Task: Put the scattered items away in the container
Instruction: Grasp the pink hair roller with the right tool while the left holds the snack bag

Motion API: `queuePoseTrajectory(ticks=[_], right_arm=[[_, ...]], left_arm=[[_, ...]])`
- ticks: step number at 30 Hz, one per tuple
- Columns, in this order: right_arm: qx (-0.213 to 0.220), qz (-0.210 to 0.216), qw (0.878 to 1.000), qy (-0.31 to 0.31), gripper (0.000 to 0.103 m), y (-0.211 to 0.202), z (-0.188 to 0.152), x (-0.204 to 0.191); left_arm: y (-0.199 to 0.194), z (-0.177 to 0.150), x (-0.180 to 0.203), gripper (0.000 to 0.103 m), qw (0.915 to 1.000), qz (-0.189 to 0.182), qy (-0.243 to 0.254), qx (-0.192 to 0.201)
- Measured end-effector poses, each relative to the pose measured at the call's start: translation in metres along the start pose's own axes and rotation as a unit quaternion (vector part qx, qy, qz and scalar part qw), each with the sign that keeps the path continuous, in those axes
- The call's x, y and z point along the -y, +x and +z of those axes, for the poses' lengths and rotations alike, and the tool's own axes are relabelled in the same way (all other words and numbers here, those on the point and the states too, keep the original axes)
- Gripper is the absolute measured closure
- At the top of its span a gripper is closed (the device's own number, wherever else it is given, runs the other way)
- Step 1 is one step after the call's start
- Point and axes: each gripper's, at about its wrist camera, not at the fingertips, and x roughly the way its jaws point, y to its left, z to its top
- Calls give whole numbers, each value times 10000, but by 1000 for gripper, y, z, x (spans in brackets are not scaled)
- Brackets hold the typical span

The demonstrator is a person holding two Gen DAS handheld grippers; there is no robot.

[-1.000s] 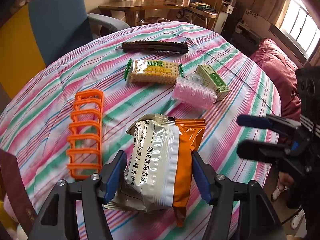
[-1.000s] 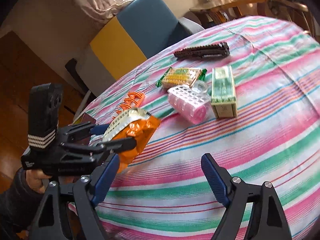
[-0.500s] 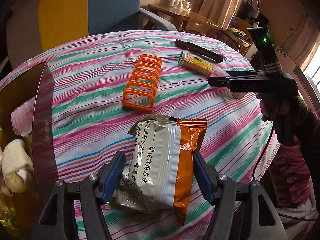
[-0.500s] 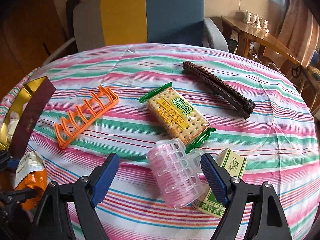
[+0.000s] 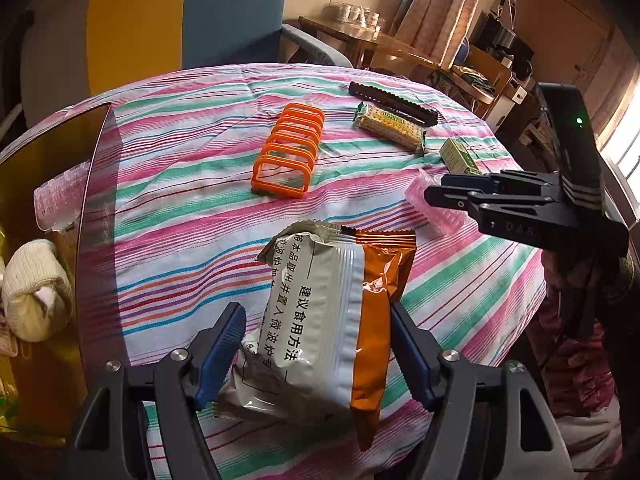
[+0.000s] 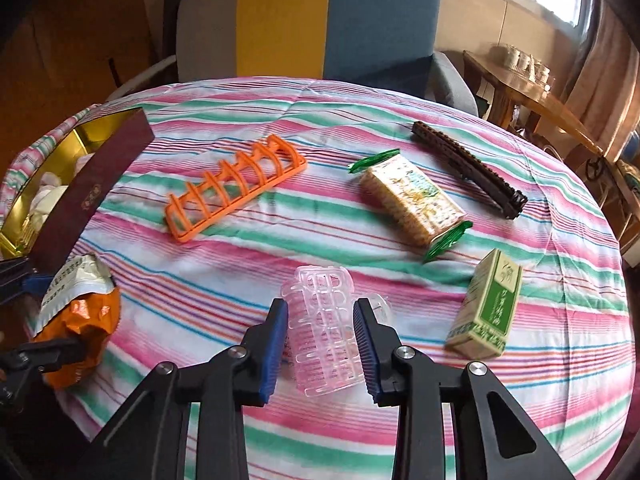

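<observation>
Orange-and-grey snack packet (image 5: 332, 320) is clamped in my left tongs (image 5: 316, 354), off the counter (image 5: 192, 216). My right tongs (image 6: 320, 344) bracket the pink clear rack (image 6: 324, 328); contact unclear.

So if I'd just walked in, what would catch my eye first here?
Probably the orange-and-silver snack packet clamped in the left gripper, held above the striped tablecloth. Next, the right gripper closing around a clear pink plastic case near the table's front, with a bright orange rack lying behind it.
</observation>
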Motion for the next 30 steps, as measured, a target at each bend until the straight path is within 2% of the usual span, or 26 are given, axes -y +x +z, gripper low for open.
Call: queuePoseTrajectory(ticks=[1, 2, 3, 4, 7, 8, 10, 13, 17, 26, 28, 30], right_arm=[[19, 122, 9999, 68, 66, -3, -4, -5], [36, 257, 9996, 146, 57, -5, -8, -9], [47, 379, 9990, 227, 42, -8, -13, -11], [86, 452, 9985, 294, 37, -12, -18, -12], [232, 551, 9972, 457, 31, -23, -31, -13], [299, 540, 9968, 516, 26, -28, -36, -13], [389, 484, 9962, 613, 24, -33, -41, -8], [430, 392, 9955, 742, 15, -35, -45, 1], [373, 393, 9947, 869, 14, -25, -42, 11], [176, 329, 9981, 487, 15, 1, -28, -2], [128, 285, 9988, 377, 18, 6, -25, -5], [103, 234, 9992, 302, 33, 10, -24, -8]], left_arm=[[-2, -2, 0, 29, 10000, 21, 8, 25], [-5, -4, 0, 29, 10000, 45, 18, 55], [-8, -5, 0, 29, 9999, 66, 55, 98], [-11, -6, 0, 29, 9998, 87, 103, 145], [-18, -8, 0, 29, 9995, 81, 190, 251], [-19, -8, -1, 29, 9994, 63, 205, 278], [-23, -7, -2, 29, 9992, 27, 235, 331], [-25, -4, -3, 29, 9990, -16, 251, 376], [-24, 3, -1, 29, 9984, -34, 426, 368], [1, 13, 15, 29, 9941, -99, 1081, 64], [7, 13, 14, 29, 9940, -82, 1087, -9], [13, 13, 11, 29, 9948, -109, 1012, -67]])
